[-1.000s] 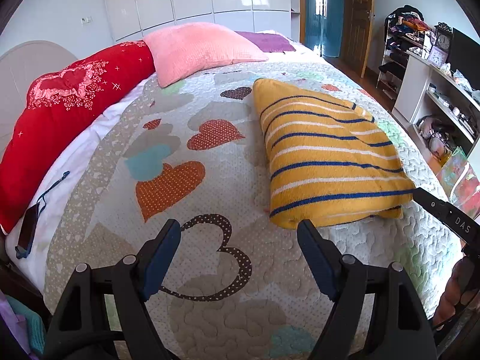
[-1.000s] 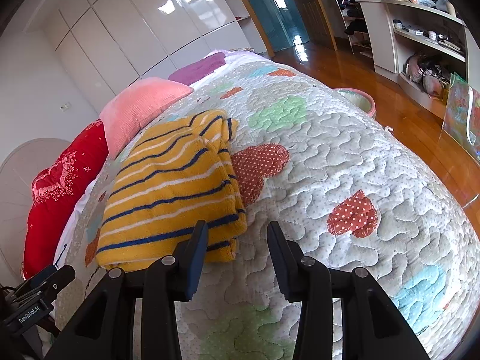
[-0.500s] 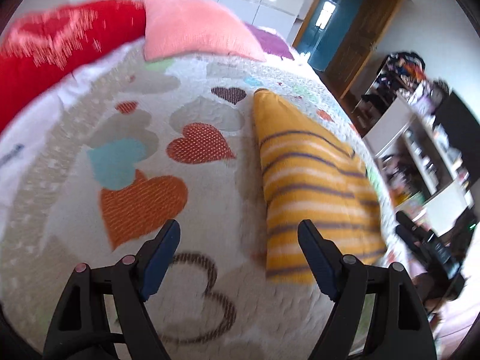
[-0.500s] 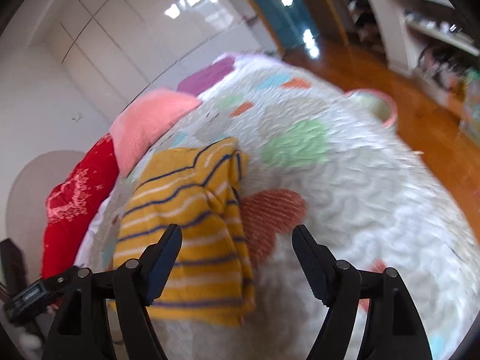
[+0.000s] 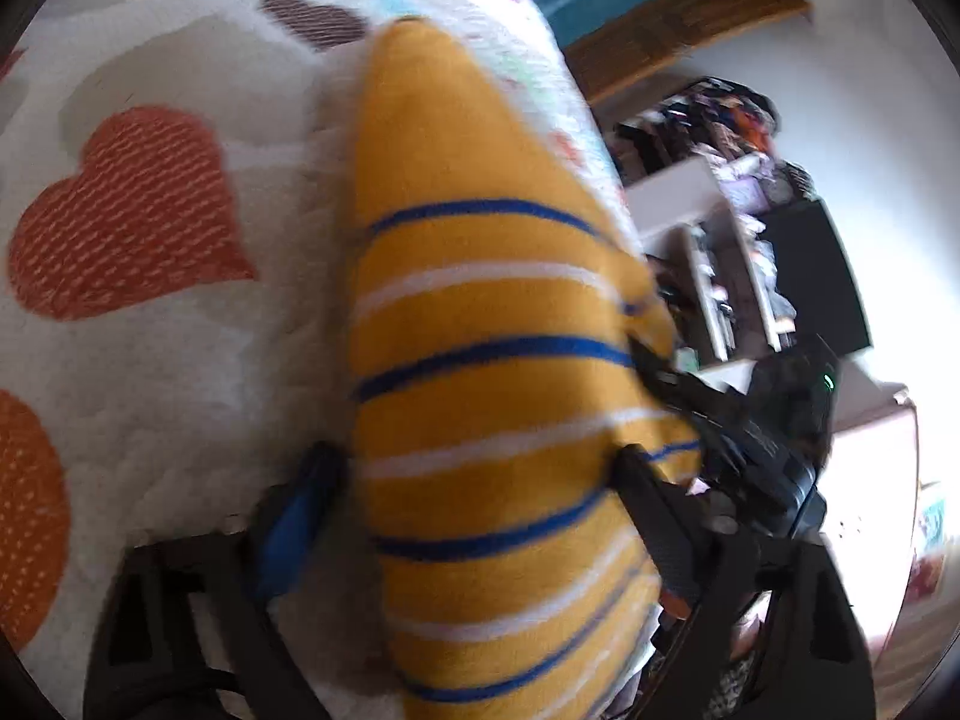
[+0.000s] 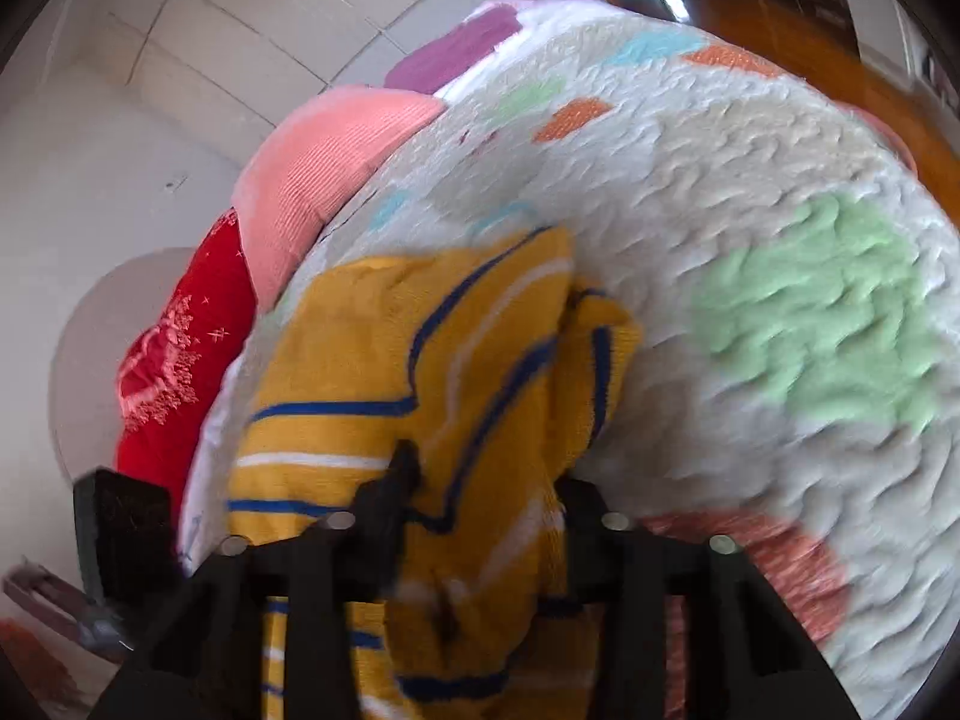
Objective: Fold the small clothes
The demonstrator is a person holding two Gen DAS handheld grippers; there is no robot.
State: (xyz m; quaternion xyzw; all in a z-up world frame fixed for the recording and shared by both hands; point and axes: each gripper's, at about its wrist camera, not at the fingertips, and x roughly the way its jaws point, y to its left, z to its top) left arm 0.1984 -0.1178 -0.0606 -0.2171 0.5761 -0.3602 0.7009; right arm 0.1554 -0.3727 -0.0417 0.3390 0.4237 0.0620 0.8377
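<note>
Yellow knit with blue and white stripes, the folded garment (image 5: 498,372) lies on the quilted bed (image 5: 180,390), and it now fills the space between both pairs of tongs. A second ago both tools hung back from its near edge with bare quilt between their fingers; half a second ago they were sweeping in, the right one spreading wider as it came. Now the left tongs (image 5: 474,480) straddle the near end of the bundle, fingers spread on either side of it and, as far as the motion blur allows, not yet pressing in. The right tongs (image 6: 486,510) have also closed the distance: cloth is bunched up between their fingers and looks rucked and lifted there, so they seem to be clenching on a fold, though the smear leaves it unclear whether the grasp is complete.

For the task this reads as the start of another fold or a lift of the already halved garment, with both ends being taken at once. Beyond it, the pink pillow (image 6: 336,162) and red pillow (image 6: 186,360) sit at the head of the bed, well clear.
</note>
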